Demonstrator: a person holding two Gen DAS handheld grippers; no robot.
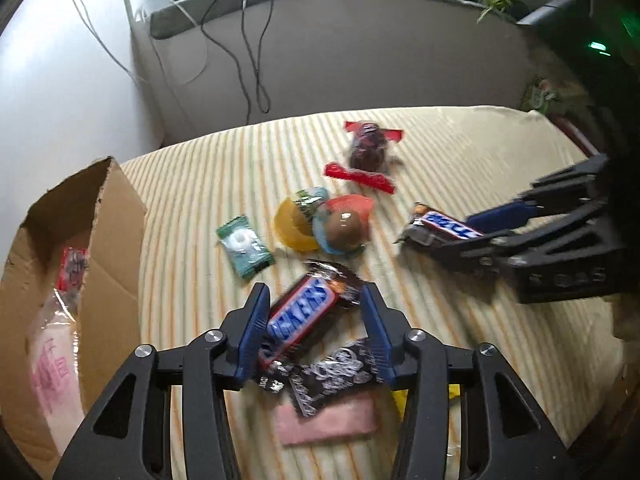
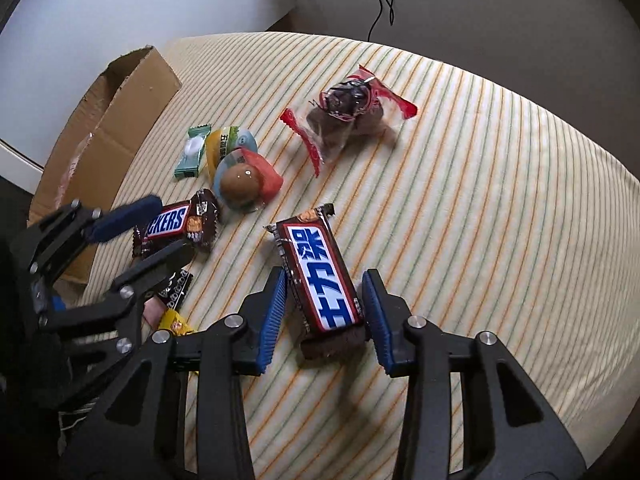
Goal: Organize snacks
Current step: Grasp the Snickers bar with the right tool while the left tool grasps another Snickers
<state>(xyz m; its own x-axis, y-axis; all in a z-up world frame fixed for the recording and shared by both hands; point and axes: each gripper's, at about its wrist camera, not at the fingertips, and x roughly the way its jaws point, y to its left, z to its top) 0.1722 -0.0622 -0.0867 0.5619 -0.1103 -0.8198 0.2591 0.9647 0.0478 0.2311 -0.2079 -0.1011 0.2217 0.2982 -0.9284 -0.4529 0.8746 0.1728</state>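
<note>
- Striped cream cloth with thin orange and green lines [image 2: 460, 184] covers the table on which all the snacks lie; a pale wall with dangling cables stands behind it.
- Left gripper [image 1: 314, 328] has its blue-padded fingers apart, one on each side of a brown Snickers bar with blue lettering on a white and red band [image 1: 300, 314]. The left pad sits against the wrapper's edge, while the right one is close to its crimped end; whether they press on it I cannot tell, as the view is blurred.
- Right gripper [image 2: 324, 312] likewise stands spread around a second brown Snickers bar printed with blue Chinese characters [image 2: 320, 276], with a small gap showing on each side of the wrapper.
- Both bars lie flat on the cloth, the second one to the right of the first.
- Just under the left gripper lie a black wrapper with a silvery pattern [image 1: 340, 372], a flat pink packet [image 1: 328, 420] and a bit of yellow wrapper [image 2: 176, 322].
- Beyond the bars sit a clear round cup holding a brown ball with an orange-red lid [image 2: 244, 188], touching a yellow and green round cup [image 2: 228, 148], and beside that a small green mint sachet [image 2: 192, 154].
- Further off lies a clear bag with red crimped ends holding dark brown pieces [image 2: 344, 112].
- At the left edge of the table stands an open brown cardboard box [image 1: 116, 240] with a pink-printed packet inside [image 1: 52, 368].
</note>
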